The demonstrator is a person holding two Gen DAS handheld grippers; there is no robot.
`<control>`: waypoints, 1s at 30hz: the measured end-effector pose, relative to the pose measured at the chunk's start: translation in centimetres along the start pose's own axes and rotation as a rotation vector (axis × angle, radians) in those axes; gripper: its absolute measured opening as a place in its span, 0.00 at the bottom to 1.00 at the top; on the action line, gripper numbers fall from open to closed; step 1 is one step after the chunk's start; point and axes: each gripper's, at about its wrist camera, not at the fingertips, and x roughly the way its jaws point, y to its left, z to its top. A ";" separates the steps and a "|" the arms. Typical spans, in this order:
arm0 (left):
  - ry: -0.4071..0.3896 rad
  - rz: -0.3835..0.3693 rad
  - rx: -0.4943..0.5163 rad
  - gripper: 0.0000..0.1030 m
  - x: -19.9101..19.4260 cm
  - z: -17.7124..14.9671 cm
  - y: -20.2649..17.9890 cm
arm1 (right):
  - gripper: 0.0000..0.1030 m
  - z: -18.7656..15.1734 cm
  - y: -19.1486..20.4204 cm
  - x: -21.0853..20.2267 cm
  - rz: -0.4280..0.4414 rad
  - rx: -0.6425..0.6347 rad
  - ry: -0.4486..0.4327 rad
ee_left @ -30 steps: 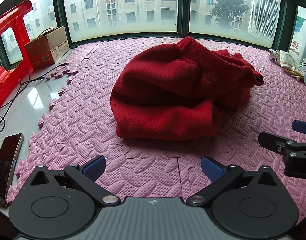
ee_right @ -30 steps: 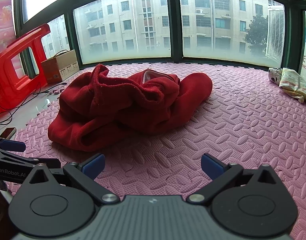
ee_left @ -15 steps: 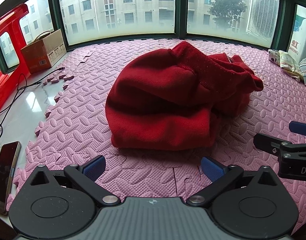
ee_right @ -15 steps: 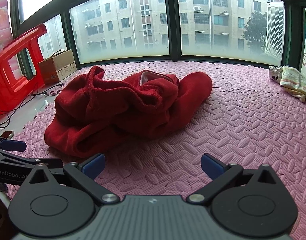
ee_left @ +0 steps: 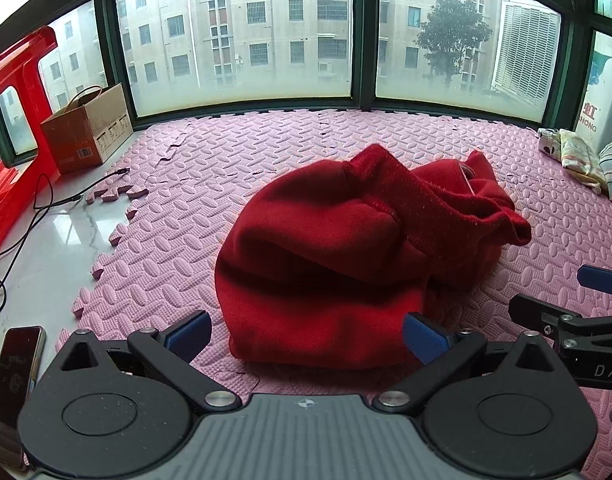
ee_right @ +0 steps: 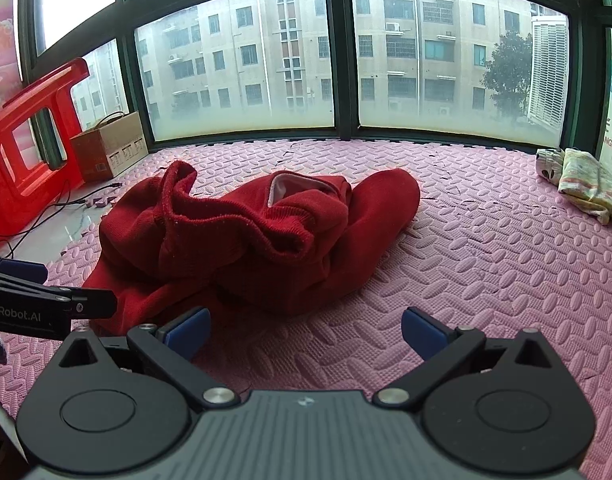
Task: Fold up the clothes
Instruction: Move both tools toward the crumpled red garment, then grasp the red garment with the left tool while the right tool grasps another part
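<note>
- Far left, on the bare pale floor: a dark phone (ee_left: 10, 390) lies flat beside the jagged edge of the pink foam mat (ee_left: 178, 232), close to your left gripper's body.
- Behind it, a red plastic stool (ee_left: 10, 128) stands against the window frame, black cables (ee_left: 34, 216) trail over the floor, and a cardboard box (ee_left: 88, 130) sits in the corner.
- Your left gripper (ee_left: 306, 334) hangs low over the mat, jaws spread wide and holding nothing. Its blue pads (ee_left: 188, 334) sit on either side of the near hem of the garment; whether they touch the cloth, you cannot tell.
- Centre of the mat: the red sweater (ee_left: 345, 256) lies in a crumpled heap, unfolded, ribbed edge bunched along the top, a pale inner lining showing at the neck opening (ee_right: 282, 188).
- From the right wrist camera, the red sweater (ee_right: 246, 236) sits ahead and left of centre, one rounded lobe reaching right.
- Your right gripper (ee_right: 304, 334) is also wide open and empty, its pads above bare mat (ee_right: 485, 264) just short of the sweater; the left pad is nearest the cloth.
- Each gripper shows at the edge of the other's view, side by side.
- Far right, by the window: a pile of pale patterned cloth (ee_right: 577, 184) rests on the mat, well apart from the sweater.
</note>
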 end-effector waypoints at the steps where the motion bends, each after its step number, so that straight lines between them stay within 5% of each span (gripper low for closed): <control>1: -0.009 -0.002 -0.001 1.00 -0.1 0.4 0.1 | 0.99 0.3 -0.1 0.0 -0.001 -0.004 -0.007; 8: -0.086 -0.033 0.012 1.00 0.0 3.9 0.5 | 0.91 3.1 -0.7 0.6 0.003 -0.025 -0.042; 12: -0.122 -0.045 0.042 0.91 0.6 5.8 1.2 | 0.84 4.9 -1.5 1.5 0.028 -0.003 -0.043; 26: -0.053 -0.239 0.220 0.72 5.0 6.3 2.7 | 0.70 5.8 -3.5 7.1 0.157 0.144 0.106; 30: -0.051 -0.280 0.223 0.39 5.5 6.4 2.7 | 0.59 5.6 -3.8 7.3 0.185 0.188 0.116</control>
